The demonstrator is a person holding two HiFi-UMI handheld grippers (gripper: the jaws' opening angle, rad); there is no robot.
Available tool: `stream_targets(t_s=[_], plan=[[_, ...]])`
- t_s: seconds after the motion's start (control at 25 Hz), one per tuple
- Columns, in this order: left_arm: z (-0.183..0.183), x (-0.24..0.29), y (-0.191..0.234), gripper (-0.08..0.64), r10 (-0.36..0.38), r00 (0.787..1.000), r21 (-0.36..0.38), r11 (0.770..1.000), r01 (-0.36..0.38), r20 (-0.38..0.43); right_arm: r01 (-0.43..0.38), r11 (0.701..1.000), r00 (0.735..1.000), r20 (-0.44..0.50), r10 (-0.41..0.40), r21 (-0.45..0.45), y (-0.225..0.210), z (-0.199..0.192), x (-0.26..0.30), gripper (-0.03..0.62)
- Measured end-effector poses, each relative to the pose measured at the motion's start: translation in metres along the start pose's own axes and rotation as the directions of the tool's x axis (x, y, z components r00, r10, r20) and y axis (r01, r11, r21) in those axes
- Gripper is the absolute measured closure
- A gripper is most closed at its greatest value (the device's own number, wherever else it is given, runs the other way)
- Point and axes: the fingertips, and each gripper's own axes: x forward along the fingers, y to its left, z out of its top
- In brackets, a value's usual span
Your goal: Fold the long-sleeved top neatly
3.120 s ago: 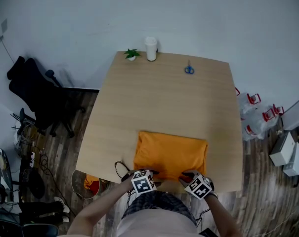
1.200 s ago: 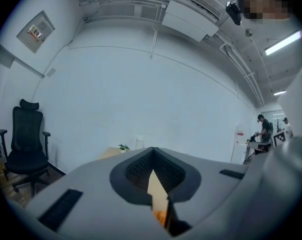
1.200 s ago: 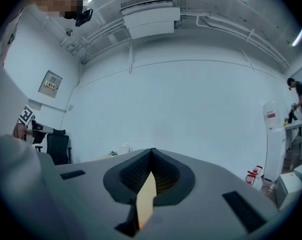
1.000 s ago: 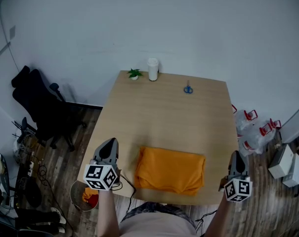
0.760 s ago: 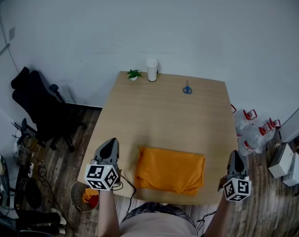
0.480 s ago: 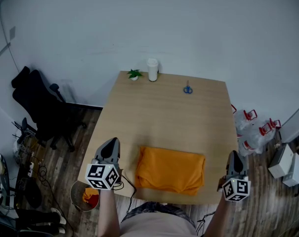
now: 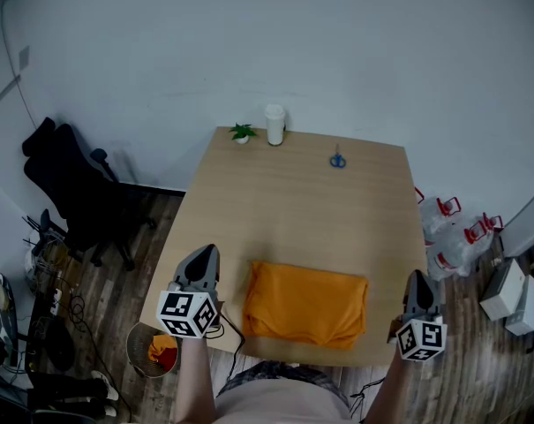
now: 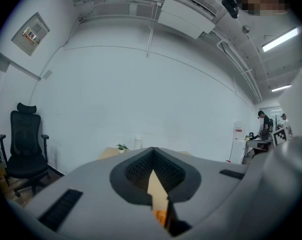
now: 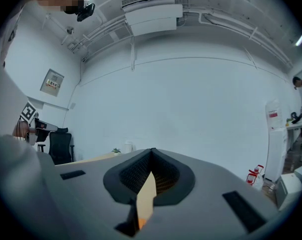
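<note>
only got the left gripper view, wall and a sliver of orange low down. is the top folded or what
Observer: Yes. The orange top lies as a folded rectangle near the front edge of the table, and neither gripper touches it.
Operator: wheres the right gripper then
Observer: The right gripper is by the table's right edge, beside the top, with its jaws shut on nothing.
Operator: anything on the table i cant see
Observer: A pair of blue scissors lies near the far edge, well clear of the top.
</note>
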Motion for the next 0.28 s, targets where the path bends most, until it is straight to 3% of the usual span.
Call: stream_targets(t_s=[0.28], plan=[[-0.0033, 0.0002, 0.0014, 0.558, 0.001, 1.0, -0.002, 1.0, -0.001, -0.006, -0.002, 1.0, 1.0, -0.005, 0.002, -0.004, 0.0035, -0.0023, 0.0005, 0.584]])
